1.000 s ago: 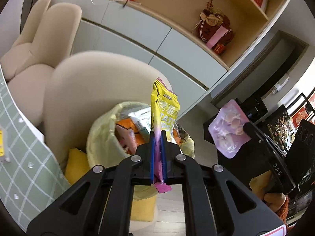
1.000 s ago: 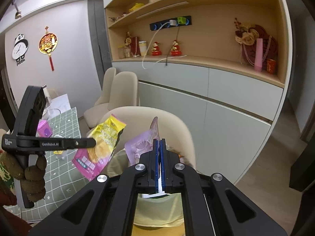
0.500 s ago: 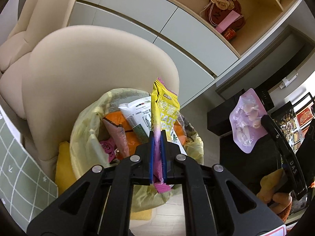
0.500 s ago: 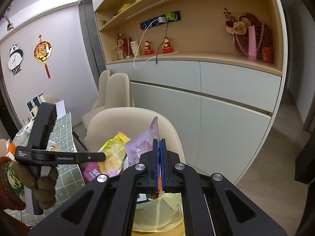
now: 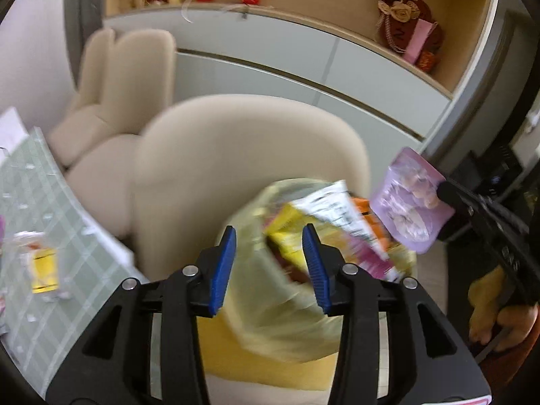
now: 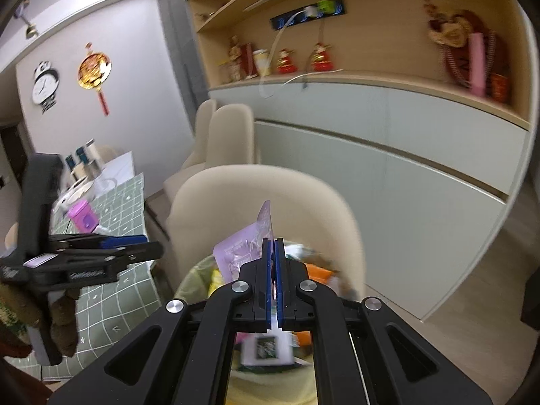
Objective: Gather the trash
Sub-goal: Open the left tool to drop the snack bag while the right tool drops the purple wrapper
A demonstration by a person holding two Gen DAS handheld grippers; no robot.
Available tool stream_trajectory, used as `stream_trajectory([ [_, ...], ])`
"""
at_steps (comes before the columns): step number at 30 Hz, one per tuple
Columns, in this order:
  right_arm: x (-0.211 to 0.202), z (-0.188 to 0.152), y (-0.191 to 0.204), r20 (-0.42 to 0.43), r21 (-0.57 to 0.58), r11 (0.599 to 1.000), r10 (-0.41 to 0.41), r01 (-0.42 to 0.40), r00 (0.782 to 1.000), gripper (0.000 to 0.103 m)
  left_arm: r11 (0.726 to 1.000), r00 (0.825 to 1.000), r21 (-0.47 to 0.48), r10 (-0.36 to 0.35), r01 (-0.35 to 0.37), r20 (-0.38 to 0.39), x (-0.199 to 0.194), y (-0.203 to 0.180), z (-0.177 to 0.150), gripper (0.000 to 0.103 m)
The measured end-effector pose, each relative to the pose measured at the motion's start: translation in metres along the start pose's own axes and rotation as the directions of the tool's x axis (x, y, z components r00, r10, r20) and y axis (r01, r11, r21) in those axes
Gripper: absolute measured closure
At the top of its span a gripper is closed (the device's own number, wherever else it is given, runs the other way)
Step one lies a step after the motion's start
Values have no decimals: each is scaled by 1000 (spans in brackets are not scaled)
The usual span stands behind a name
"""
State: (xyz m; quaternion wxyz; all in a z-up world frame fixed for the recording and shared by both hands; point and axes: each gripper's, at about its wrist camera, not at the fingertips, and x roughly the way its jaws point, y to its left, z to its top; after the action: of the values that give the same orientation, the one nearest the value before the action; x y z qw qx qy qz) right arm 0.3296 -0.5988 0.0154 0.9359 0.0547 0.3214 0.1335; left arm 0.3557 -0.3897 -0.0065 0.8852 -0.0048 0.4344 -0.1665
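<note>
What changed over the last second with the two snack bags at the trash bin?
The left gripper opened and let go of the yellow snack bag, which now lies in the lined trash bin. The right gripper stays shut on the purple packet above the bin.

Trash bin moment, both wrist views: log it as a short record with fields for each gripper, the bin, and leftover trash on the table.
left gripper: open, nothing between its fingers, above the bin
right gripper: shut on purple packet, over the bin
trash bin: yellow liner, holds several wrappers including a yellow-and-pink snack bag
table: green checked cloth; a clear wrapper with yellow inside lies on it
image quality: left wrist view motion-blurred
</note>
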Motion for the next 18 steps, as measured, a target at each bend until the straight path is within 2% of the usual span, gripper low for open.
stream_trajectory([
  [4, 23, 4, 30, -36, -91, 996, 18, -22, 999, 99, 998, 999, -36, 50, -50, 1, -25, 29, -17, 62],
  [8, 45, -6, 57, -86, -187, 982, 17, -33, 996, 99, 992, 997, -95, 80, -78, 16, -49, 56, -31, 61],
  [11, 54, -15, 63, -116, -192, 980, 30, -52, 993, 98, 986, 996, -145, 87, -81, 32, -66, 78, -41, 57],
  [15, 60, -23, 66, -128, -188, 982, -20, -4, 992, 96, 979, 995, -184, 94, -87, 27, -77, 100, -54, 56],
  [16, 59, -23, 67, -127, -187, 982, -34, 9, 991, 94, 977, 995, -195, 97, -91, 22, -79, 107, -59, 56],
  [18, 57, -25, 67, -118, -181, 983, -63, 40, 991, 83, 972, 995, -216, 97, -92, 12, -82, 118, -67, 56],
])
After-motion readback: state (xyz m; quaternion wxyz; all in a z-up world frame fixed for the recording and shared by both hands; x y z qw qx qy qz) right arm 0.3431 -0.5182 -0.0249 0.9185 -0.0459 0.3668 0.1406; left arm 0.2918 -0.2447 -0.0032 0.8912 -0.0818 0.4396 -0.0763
